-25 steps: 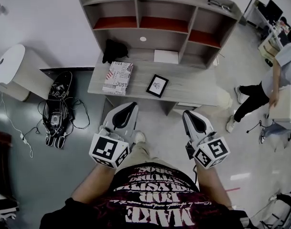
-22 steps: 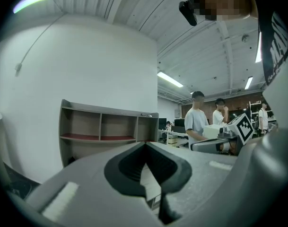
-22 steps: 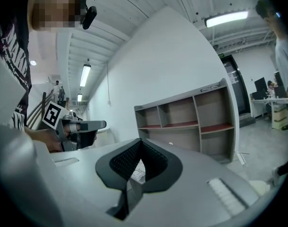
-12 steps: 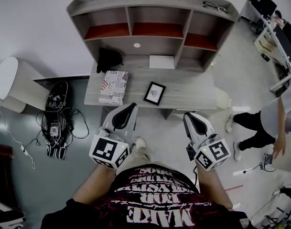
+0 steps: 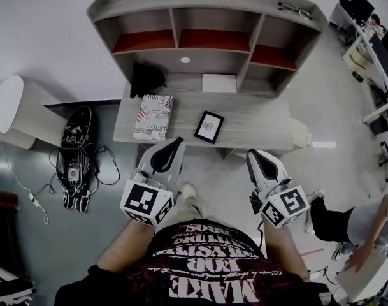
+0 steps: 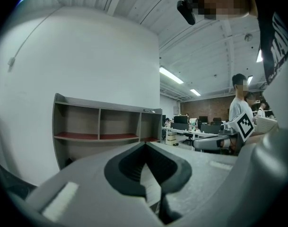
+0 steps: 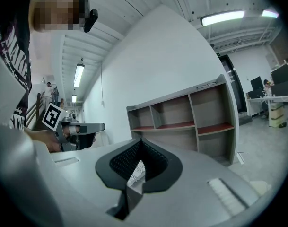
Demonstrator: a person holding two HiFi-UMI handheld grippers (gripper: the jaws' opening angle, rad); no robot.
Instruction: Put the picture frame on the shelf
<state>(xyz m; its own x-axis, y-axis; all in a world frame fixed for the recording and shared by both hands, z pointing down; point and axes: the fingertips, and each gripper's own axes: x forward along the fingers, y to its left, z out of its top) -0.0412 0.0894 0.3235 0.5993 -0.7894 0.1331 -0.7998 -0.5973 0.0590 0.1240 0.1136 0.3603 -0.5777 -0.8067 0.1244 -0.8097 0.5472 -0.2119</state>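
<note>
The black picture frame (image 5: 209, 127) lies flat on the grey desk (image 5: 257, 123), near its front edge. Over the desk stands the shelf unit (image 5: 213, 8) with red-floored compartments, which also fills the middle of the left gripper view as the shelf (image 6: 101, 122) and of the right gripper view as the shelf (image 7: 181, 112). My left gripper (image 5: 174, 141) is shut and empty, its tip at the desk's front edge, left of the frame. My right gripper (image 5: 252, 153) is shut and empty just short of the desk, to the frame's right. Left gripper (image 6: 145, 144) and right gripper (image 7: 140, 140) each show jaws met.
On the desk lie a printed box (image 5: 153, 117), a black bundle (image 5: 146, 78) and a white sheet (image 5: 218, 83). Glasses (image 5: 294, 8) rest on the shelf top. Shoes and cables (image 5: 76, 152) lie on the floor at left beside a white round stand (image 5: 9, 101). A person (image 5: 356, 225) stands at lower right.
Both grippers have edged a little closer to the desk, still shut. The person at the right has walked down to the picture's lower right corner.
</note>
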